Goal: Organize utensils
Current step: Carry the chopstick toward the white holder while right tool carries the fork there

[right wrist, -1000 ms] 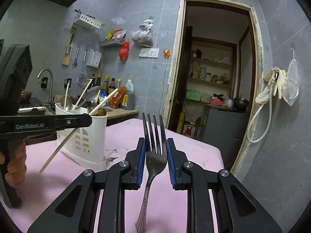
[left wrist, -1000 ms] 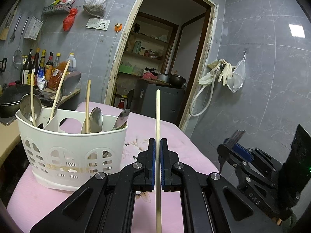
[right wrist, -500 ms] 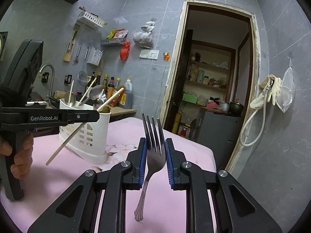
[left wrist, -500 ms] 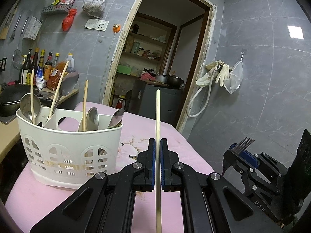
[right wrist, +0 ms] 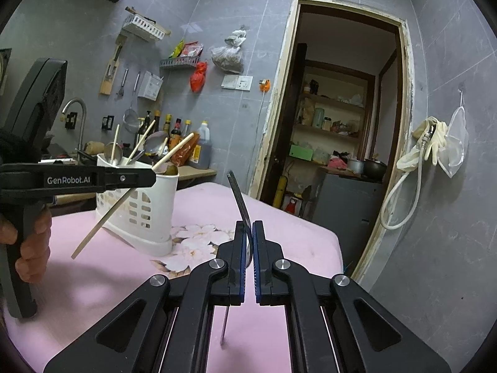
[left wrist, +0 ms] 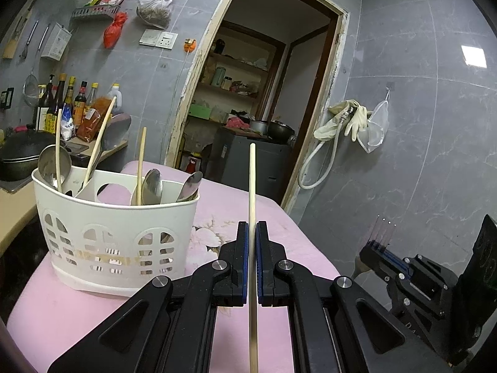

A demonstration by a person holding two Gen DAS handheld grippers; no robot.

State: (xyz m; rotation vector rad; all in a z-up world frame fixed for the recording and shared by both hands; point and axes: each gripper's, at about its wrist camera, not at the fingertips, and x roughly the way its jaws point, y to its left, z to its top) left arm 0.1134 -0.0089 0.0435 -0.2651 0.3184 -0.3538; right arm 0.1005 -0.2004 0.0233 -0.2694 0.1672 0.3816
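My left gripper (left wrist: 252, 233) is shut on a pale wooden chopstick (left wrist: 251, 186) that stands upright between its pads. To its left stands the white slotted utensil caddy (left wrist: 115, 233), holding several spoons and chopsticks. My right gripper (right wrist: 247, 233) is shut on a metal fork (right wrist: 237, 195), seen edge-on with its tines up and its handle hanging below the pads. In the right wrist view my left gripper (right wrist: 149, 178) holds the chopstick (right wrist: 124, 200) slanted in front of the caddy (right wrist: 139, 214). At the right of the left wrist view is my right gripper (left wrist: 380, 247) with the fork tines (left wrist: 385, 228) above it.
The caddy sits on a table under a pink flowered cloth (right wrist: 198, 242). A counter with bottles (left wrist: 62, 99) and a dark wok (left wrist: 21, 152) lies behind on the left. An open doorway (right wrist: 335, 124) is beyond the table. A hand (right wrist: 31, 248) grips the left tool's handle.
The fork has turned from flat-on to edge-on between the right jaws, which have closed tighter on it. The left gripper and its chopstick have hardly moved.
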